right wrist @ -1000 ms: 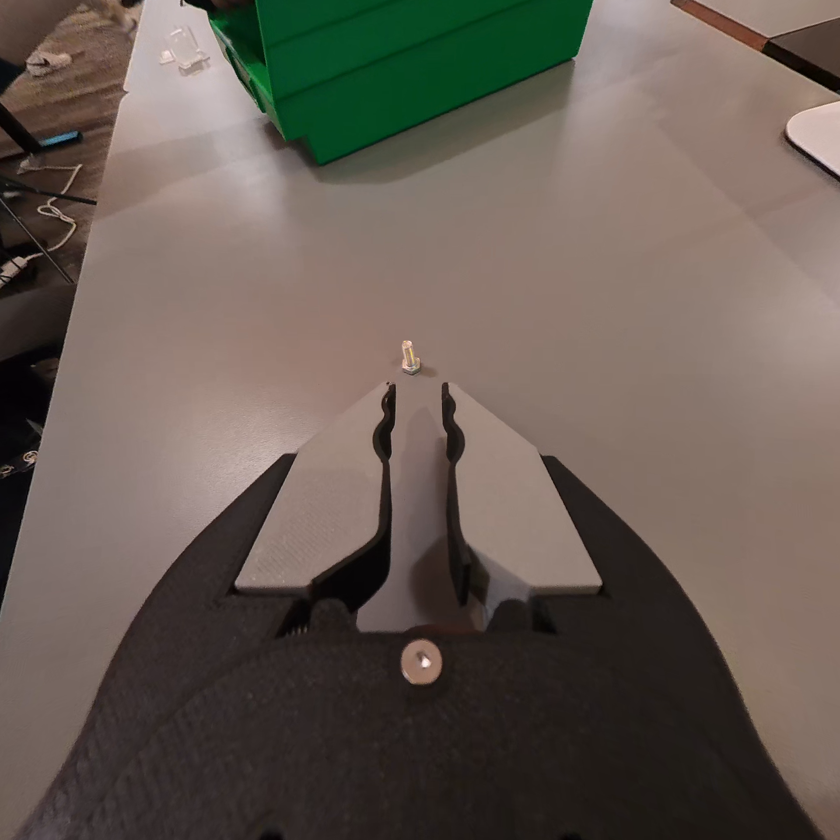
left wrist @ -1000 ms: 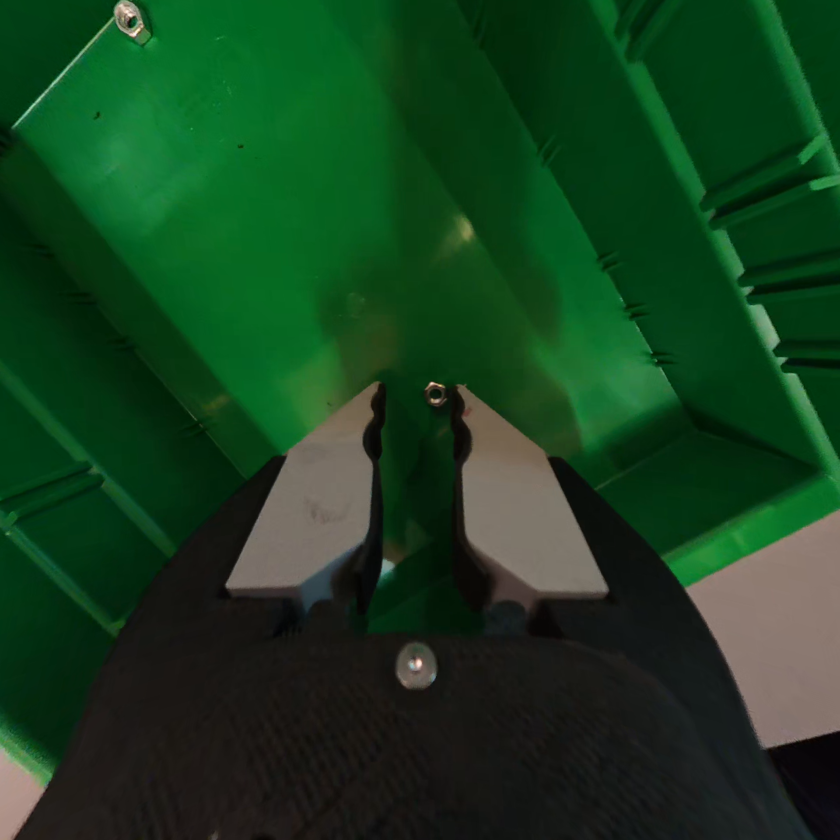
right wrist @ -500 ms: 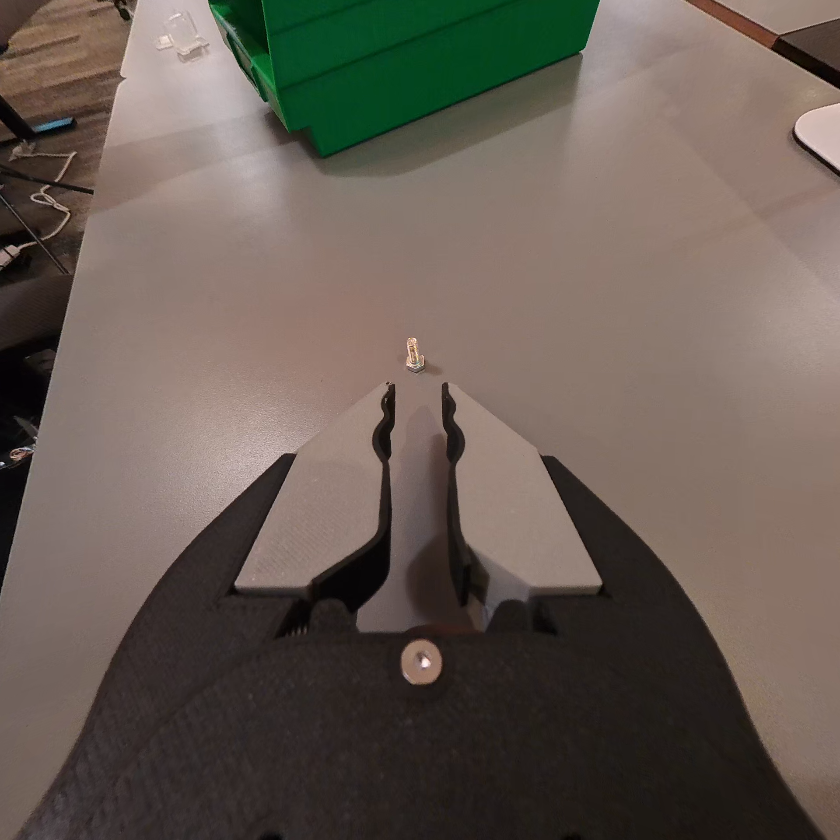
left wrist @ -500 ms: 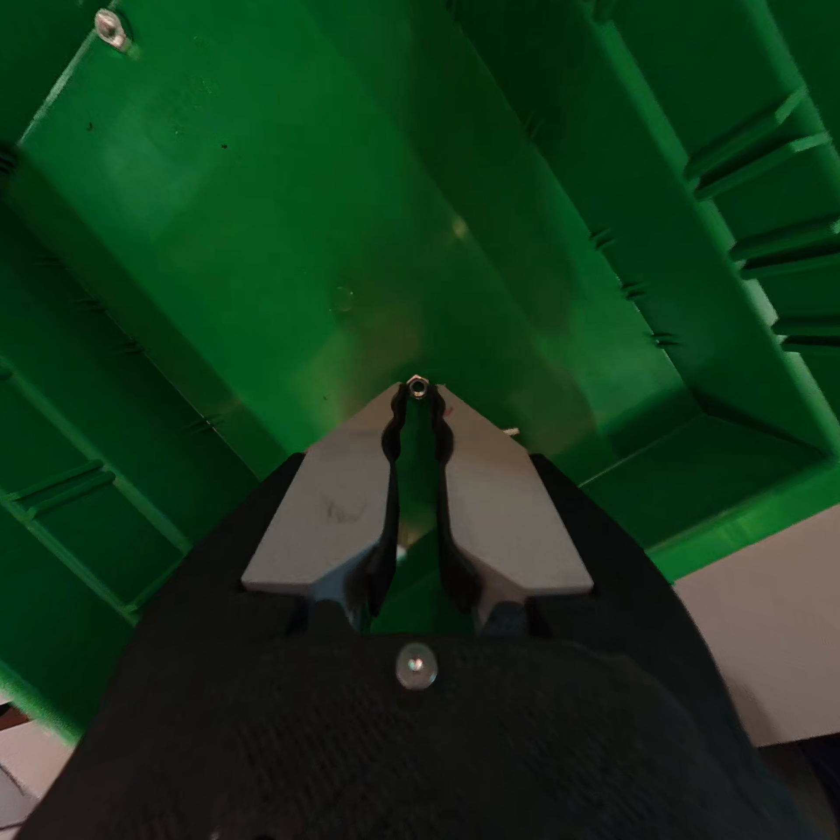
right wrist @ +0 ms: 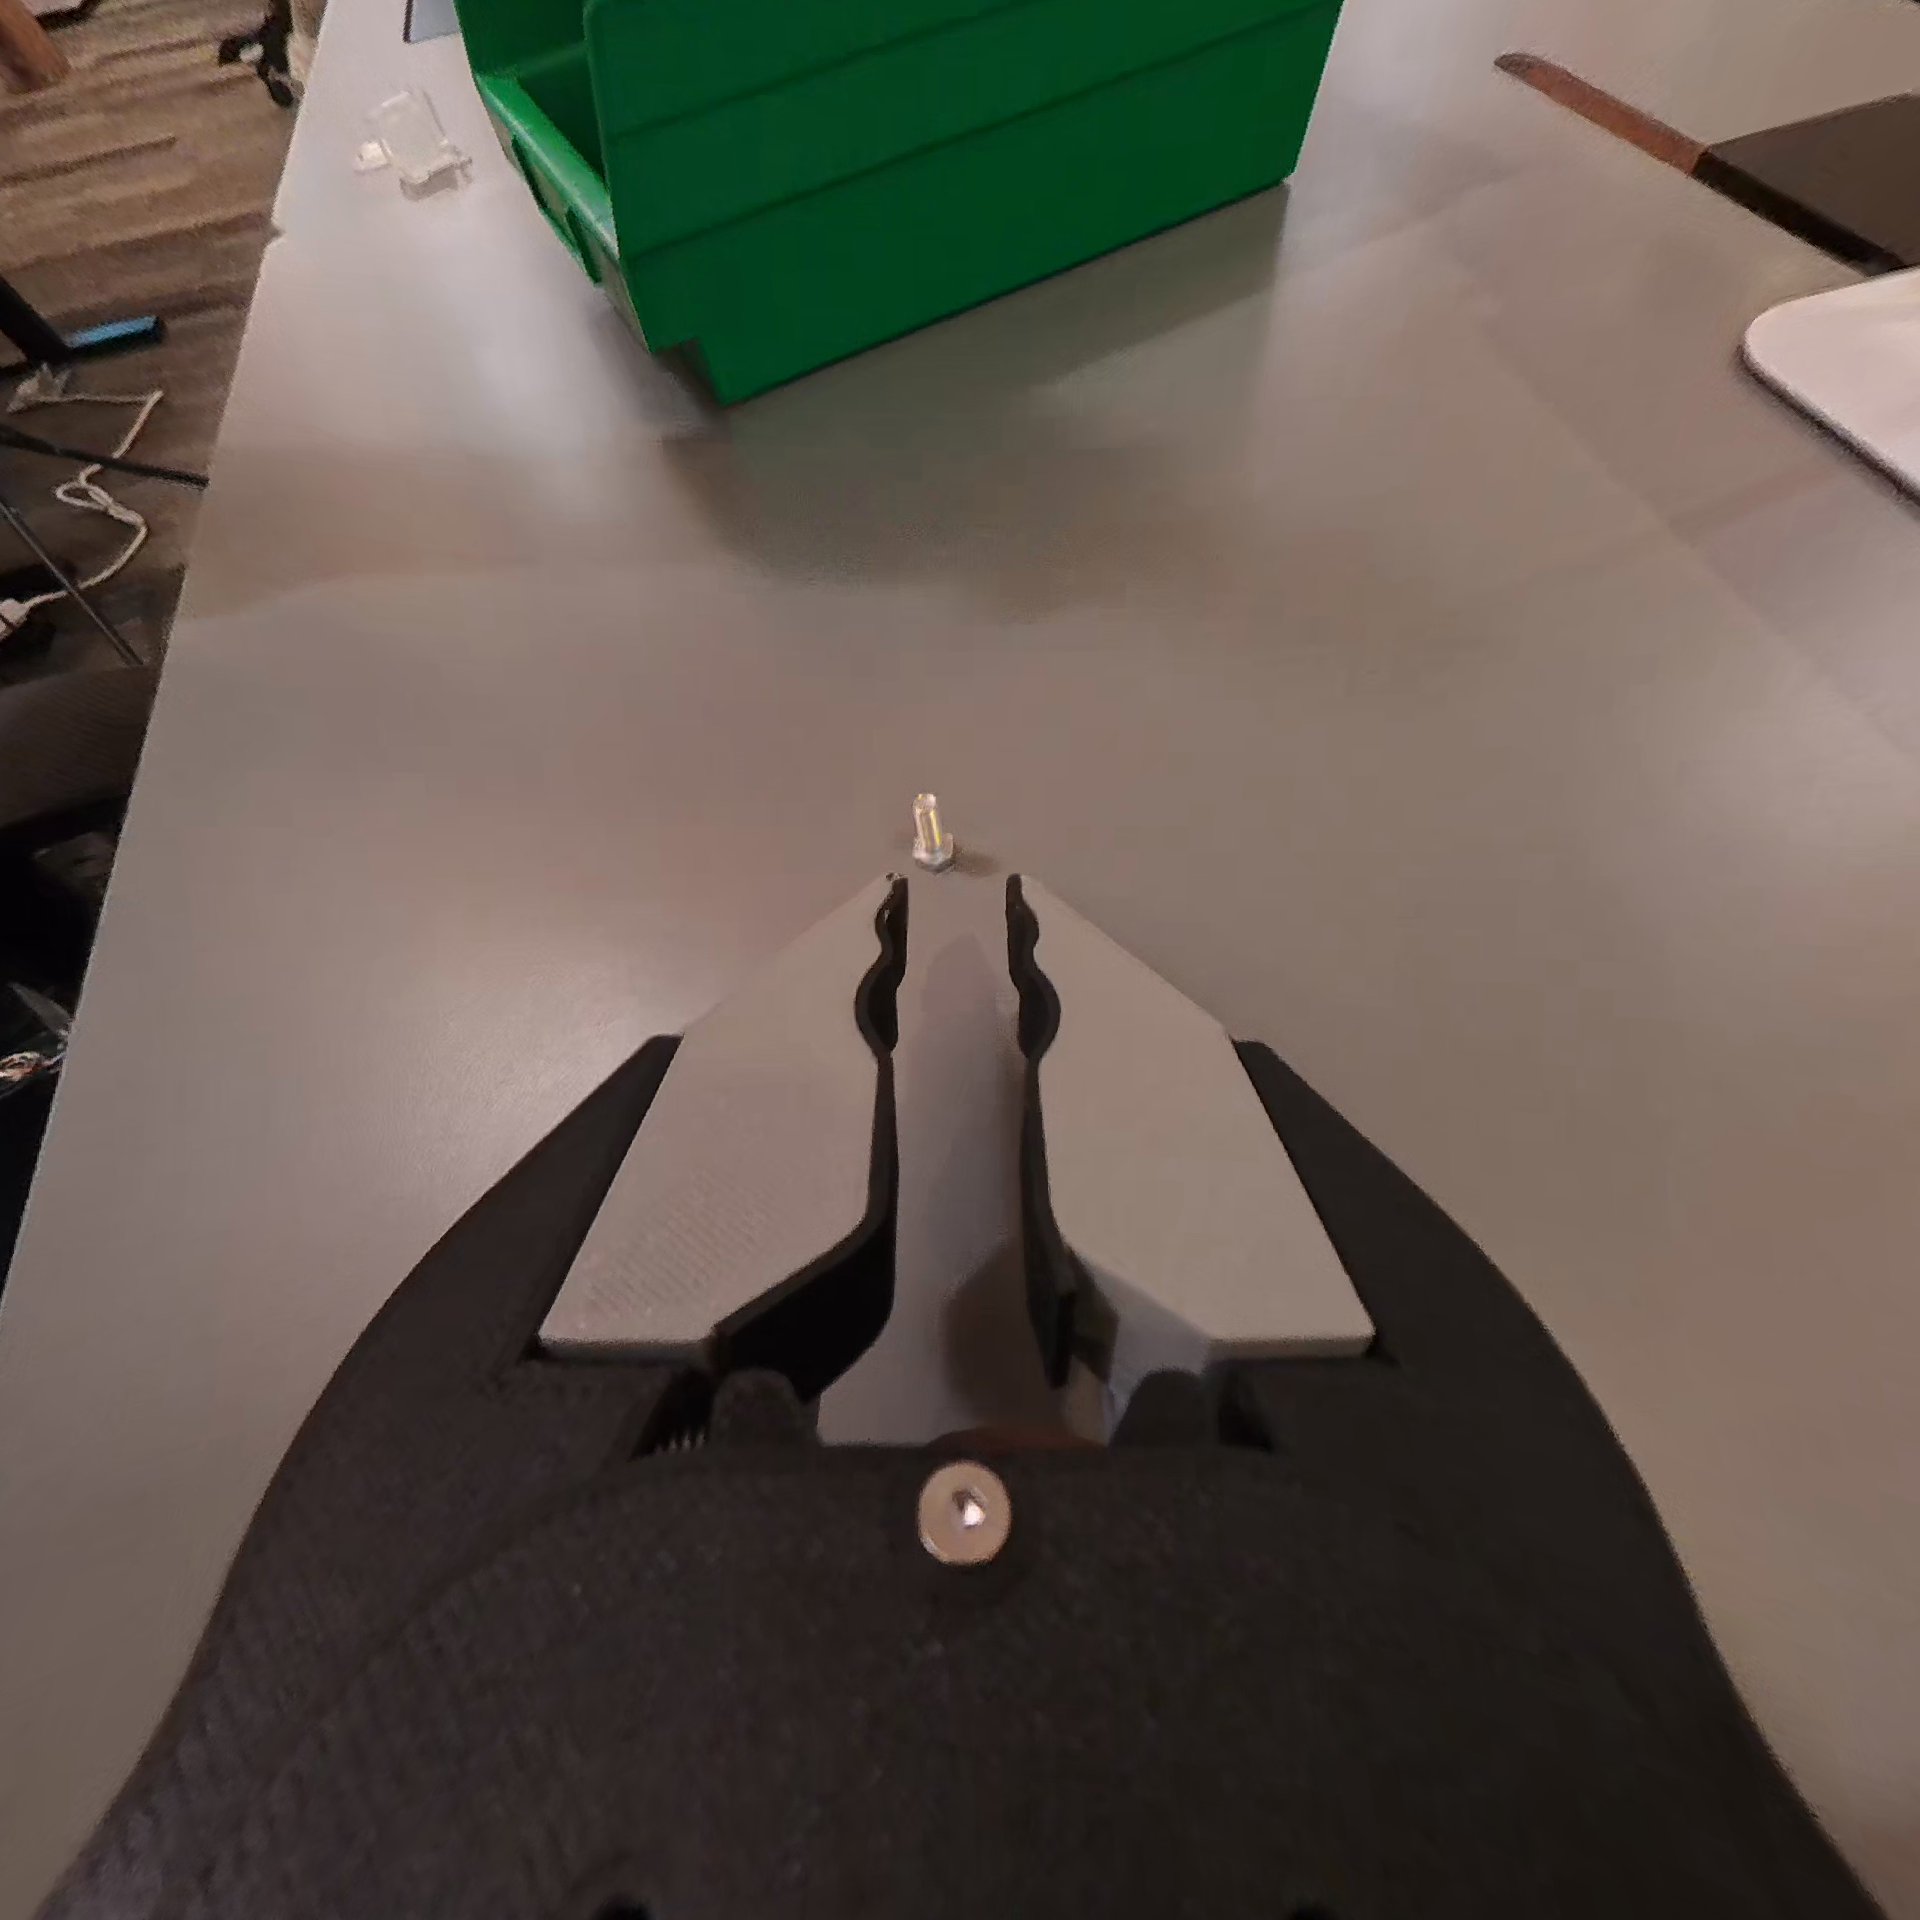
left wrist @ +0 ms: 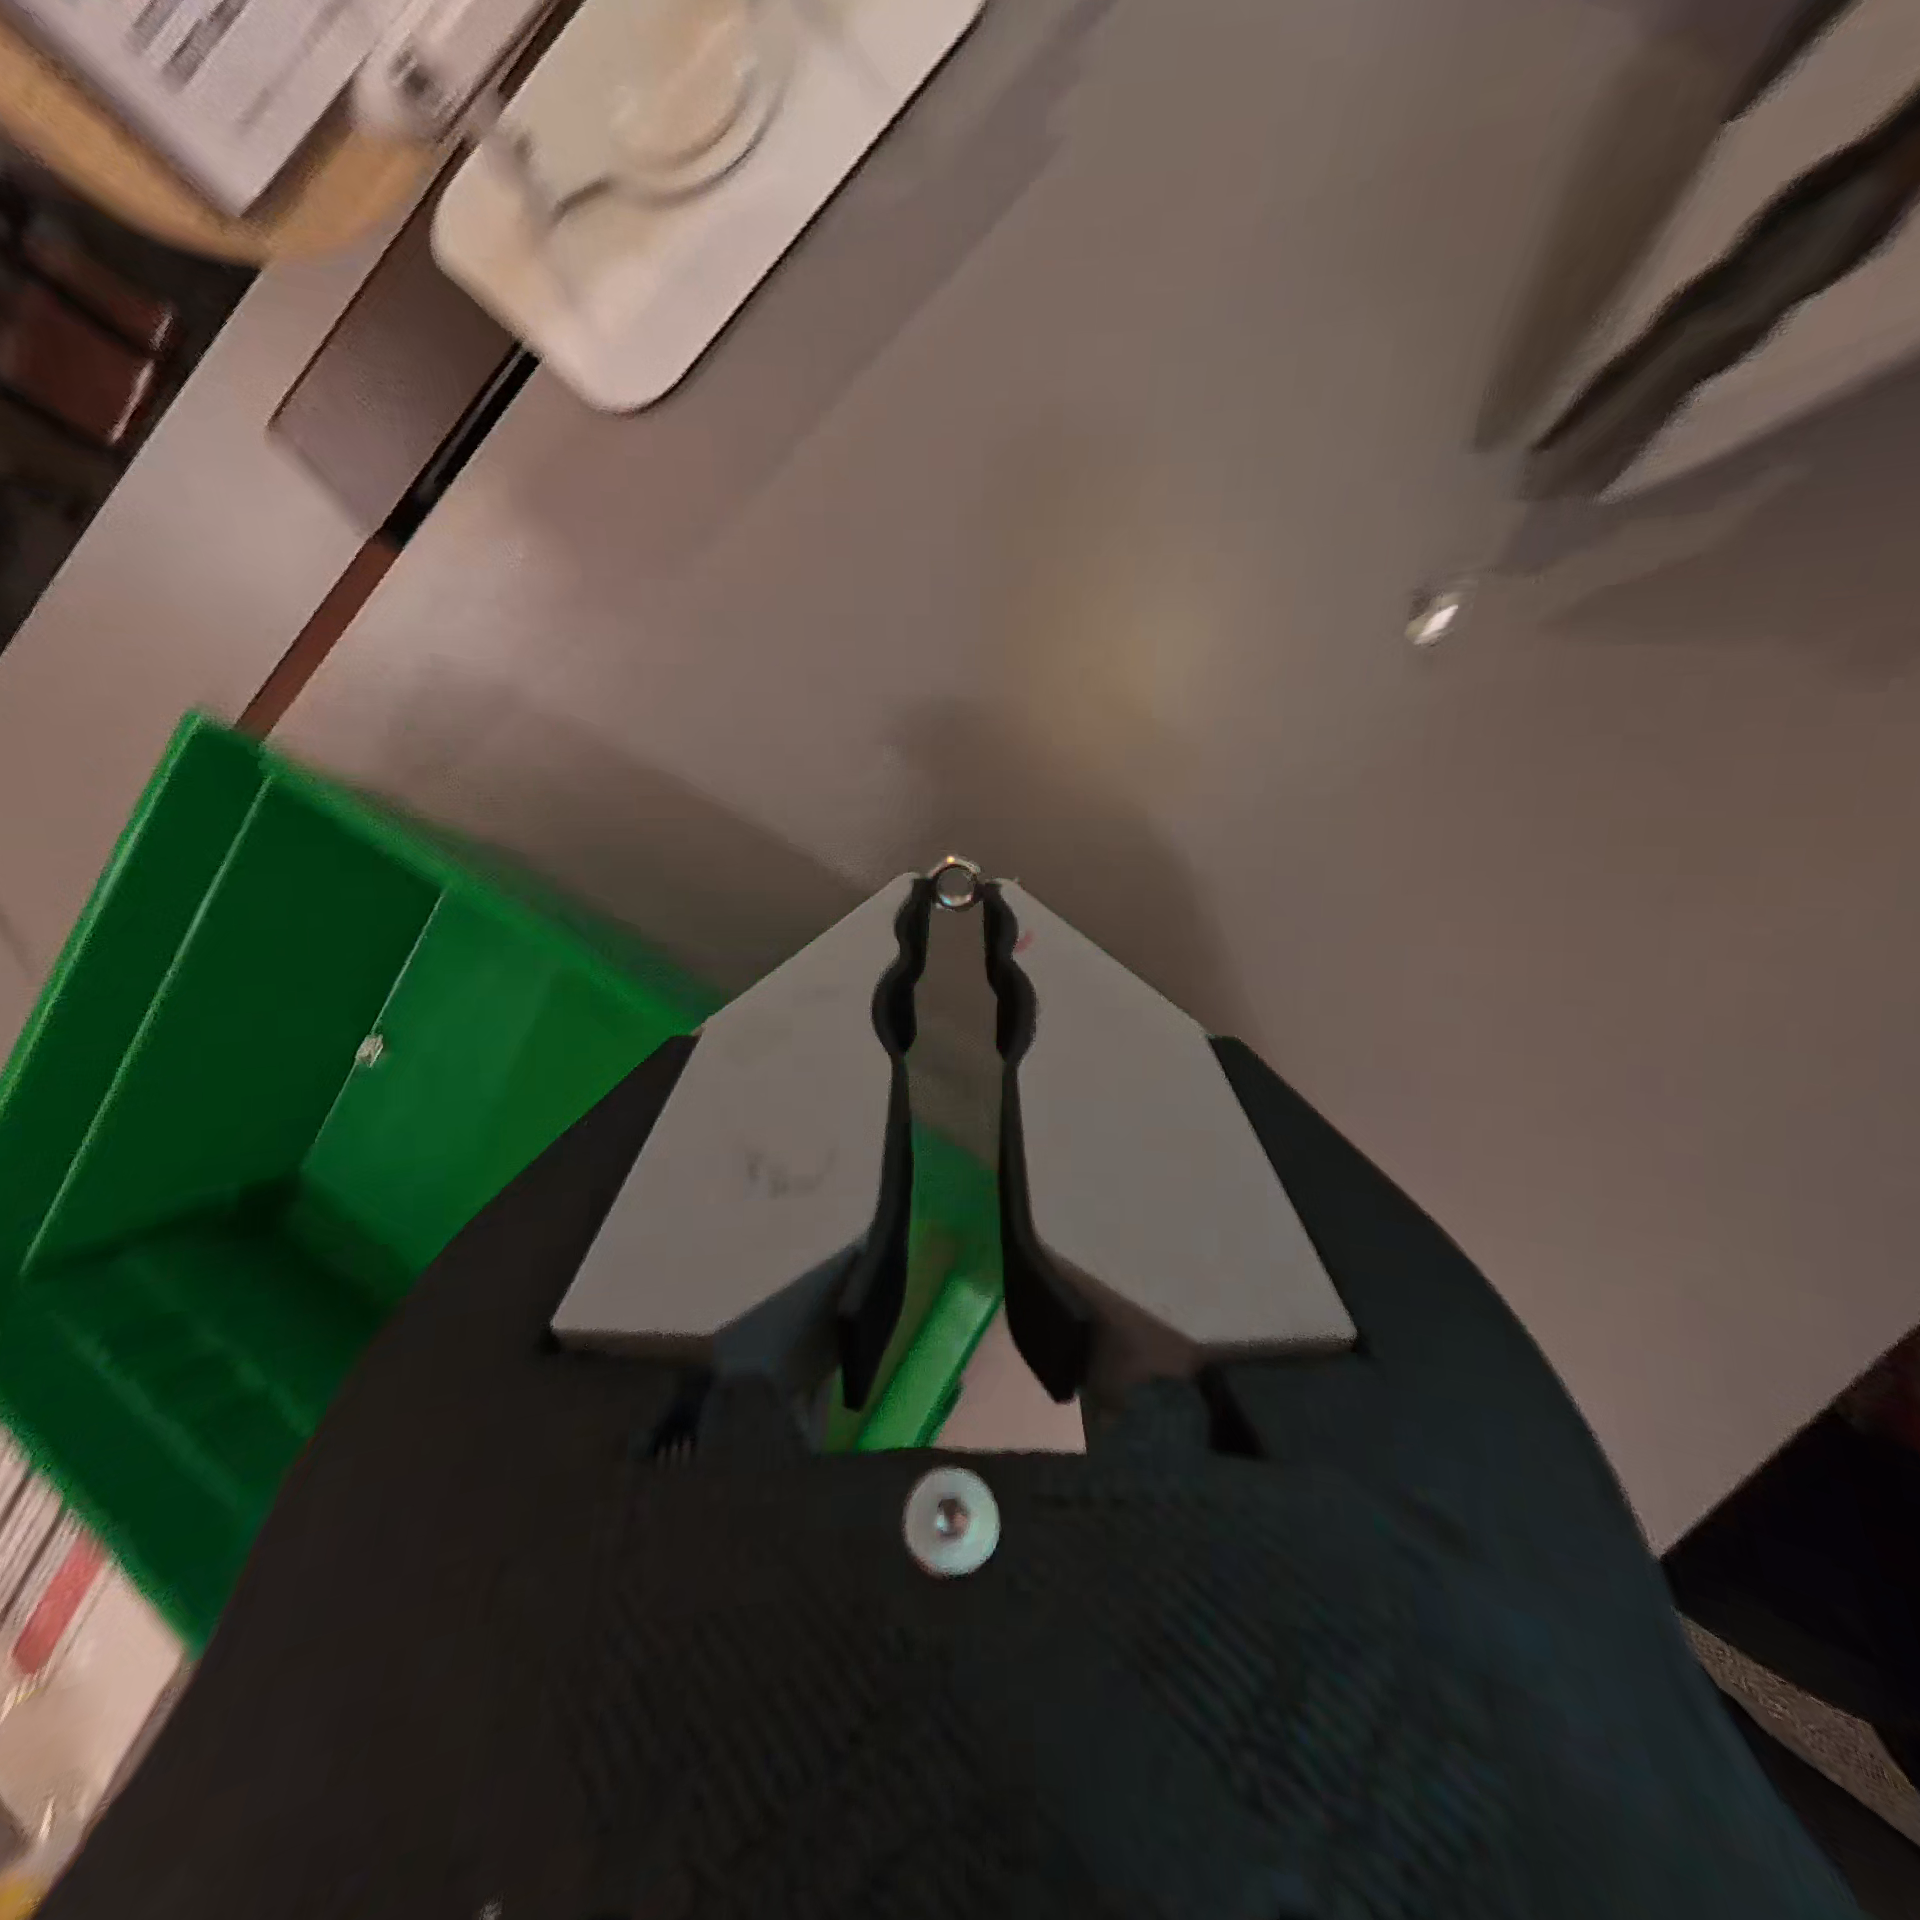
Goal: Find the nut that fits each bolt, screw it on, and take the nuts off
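My left gripper (left wrist: pixel 952 894) is shut on a small silver nut (left wrist: pixel 951 889) pinched at its fingertips, held above the grey table outside the green bin (left wrist: pixel 208 1091). Another nut (left wrist: pixel 371 1049) lies inside that bin. A small silver bolt (right wrist: pixel 928 828) stands head down on the table just ahead of my right gripper (right wrist: pixel 952 883), which is open and empty. The bolt shows blurred in the left wrist view (left wrist: pixel 1439 620), with the right gripper's fingers (left wrist: pixel 1704 343) near it. The green bin also shows in the right wrist view (right wrist: pixel 935 177) at the far end.
A white rounded tray (left wrist: pixel 665 197) lies at the far side of the table; its edge shows in the right wrist view (right wrist: pixel 1849 374). A clear plastic piece (right wrist: pixel 416 156) sits left of the bin. The table's left edge (right wrist: pixel 156 665) drops to a floor with cables. Spacing between my two grippers at the tips: around 20 cm.
My left gripper closed on the nut inside the bin, then lifted it out and swung over the table toward the bolt. My right gripper stayed open behind the bolt.
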Demonstrator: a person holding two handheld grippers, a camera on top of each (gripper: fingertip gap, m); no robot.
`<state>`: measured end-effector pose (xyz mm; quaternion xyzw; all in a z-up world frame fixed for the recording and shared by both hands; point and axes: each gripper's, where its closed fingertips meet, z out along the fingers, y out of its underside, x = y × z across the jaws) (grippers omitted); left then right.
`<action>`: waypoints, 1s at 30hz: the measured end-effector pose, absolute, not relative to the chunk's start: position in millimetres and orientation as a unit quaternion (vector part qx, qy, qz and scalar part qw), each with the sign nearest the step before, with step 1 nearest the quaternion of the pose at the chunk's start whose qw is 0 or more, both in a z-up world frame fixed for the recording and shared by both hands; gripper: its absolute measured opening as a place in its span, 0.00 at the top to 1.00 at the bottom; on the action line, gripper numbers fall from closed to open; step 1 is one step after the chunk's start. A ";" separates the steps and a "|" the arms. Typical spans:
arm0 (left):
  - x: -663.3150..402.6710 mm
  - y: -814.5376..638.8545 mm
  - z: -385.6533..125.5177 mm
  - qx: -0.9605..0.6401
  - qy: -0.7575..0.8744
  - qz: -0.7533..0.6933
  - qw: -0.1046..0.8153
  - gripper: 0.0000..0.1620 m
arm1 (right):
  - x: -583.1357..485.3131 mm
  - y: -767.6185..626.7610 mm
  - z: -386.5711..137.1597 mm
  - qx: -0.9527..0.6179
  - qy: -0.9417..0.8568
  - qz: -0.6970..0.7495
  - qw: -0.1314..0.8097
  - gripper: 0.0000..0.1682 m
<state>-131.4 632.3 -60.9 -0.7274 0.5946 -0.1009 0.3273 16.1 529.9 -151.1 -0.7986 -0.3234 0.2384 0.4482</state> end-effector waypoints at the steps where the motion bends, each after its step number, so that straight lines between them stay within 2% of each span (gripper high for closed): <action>1: -116.4 621.8 -61.5 -0.715 0.607 -0.114 0.327 0.95 | 16.7 531.1 -146.6 -0.791 -0.322 0.238 0.462 0.91; 6: -51.4 589.4 -78.9 -0.672 0.652 -0.169 0.308 0.95 | 40.4 541.8 -127.4 -0.781 -0.305 0.182 0.513 0.92; 13: 21.4 555.4 -113.4 -0.629 0.705 -0.221 0.243 0.95 | 82.2 542.8 -68.4 -0.728 -0.243 0.157 0.622 0.95; 17: 47.2 534.8 -146.1 -0.620 0.725 -0.233 0.189 0.95 | 91.2 545.6 -69.1 -0.738 -0.226 0.152 0.618 0.95; 22: 63.1 525.7 -180.2 -0.626 0.726 -0.225 0.173 0.95 | 83.8 544.3 -76.5 -0.743 -0.245 0.151 0.604 0.94; 25: 67.9 519.2 -179.4 -0.627 0.714 -0.256 0.175 0.82 | 78.1 543.9 -82.8 -0.748 -0.260 0.144 0.594 0.94; 30: 56.9 529.5 -164.4 -0.621 0.707 -0.258 0.218 0.81 | 72.9 544.8 -95.6 -0.765 -0.268 0.138 0.569 0.94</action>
